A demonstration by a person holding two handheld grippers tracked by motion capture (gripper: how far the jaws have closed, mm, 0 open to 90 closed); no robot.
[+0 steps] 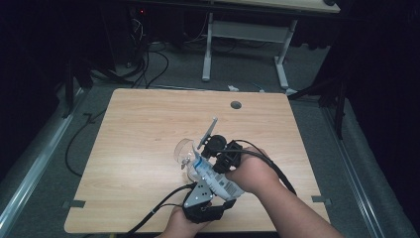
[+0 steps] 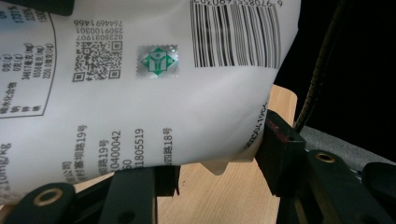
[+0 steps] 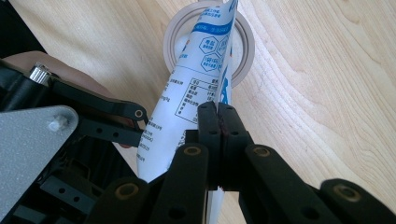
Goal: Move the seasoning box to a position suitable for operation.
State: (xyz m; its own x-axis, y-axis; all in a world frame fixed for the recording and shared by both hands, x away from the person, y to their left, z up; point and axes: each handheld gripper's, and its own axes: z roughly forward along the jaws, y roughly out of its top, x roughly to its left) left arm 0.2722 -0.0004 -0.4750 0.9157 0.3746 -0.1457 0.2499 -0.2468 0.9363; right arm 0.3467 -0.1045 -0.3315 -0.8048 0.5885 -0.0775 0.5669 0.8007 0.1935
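While both hands work near the front edge of the table (image 1: 148, 114), the high view shows the white pouch (image 1: 214, 177) slanting between the left gripper (image 1: 205, 196) and the right gripper (image 1: 220, 153), its top over a clear cup (image 1: 184, 151). From the left gripper view, the pouch (image 2: 154, 98) (barcode and printed text facing the lens) sits clamped between the jaws. From the right gripper view, the jaws are pinched together on the pouch (image 3: 196, 88) edge, just ahead of which lies the cup (image 3: 243, 46) mouth; the left gripper (image 3: 93, 126) grips beside.
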